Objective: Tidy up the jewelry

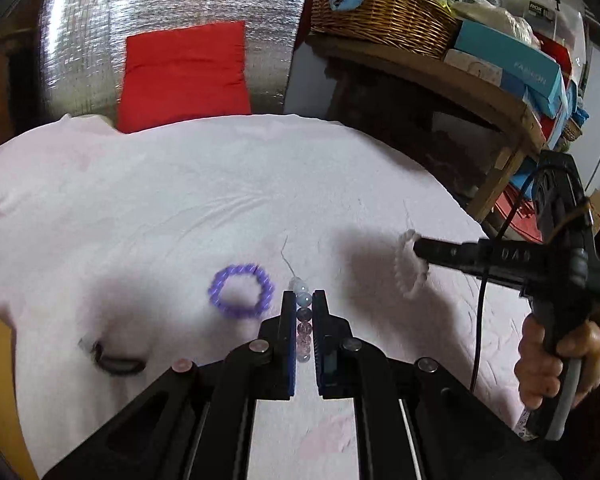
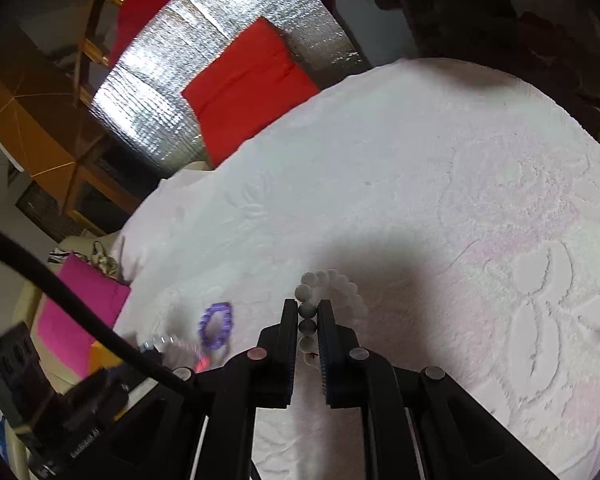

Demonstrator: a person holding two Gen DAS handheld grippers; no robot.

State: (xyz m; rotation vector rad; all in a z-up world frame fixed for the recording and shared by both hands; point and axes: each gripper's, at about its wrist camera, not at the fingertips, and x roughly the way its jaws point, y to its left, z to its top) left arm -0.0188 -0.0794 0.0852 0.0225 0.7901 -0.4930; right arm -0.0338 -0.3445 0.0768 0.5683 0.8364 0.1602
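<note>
My left gripper (image 1: 303,300) is shut on a bracelet of pale blue, purple and pink beads (image 1: 304,322), held between its pads above the white cloth (image 1: 220,184). A purple bead bracelet (image 1: 241,290) lies on the cloth just left of it, and also shows in the right wrist view (image 2: 216,326). A black band (image 1: 114,362) lies further left. My right gripper (image 2: 308,308) is shut on a white bead bracelet (image 2: 332,288), which hangs from its tip in the left wrist view (image 1: 408,268).
A red cushion (image 1: 184,72) leans on a silver foil panel (image 1: 100,40) behind the cloth. A wooden shelf (image 1: 440,76) with a wicker basket (image 1: 380,12) and boxes stands at right. A pink box (image 2: 80,312) sits left of the cloth.
</note>
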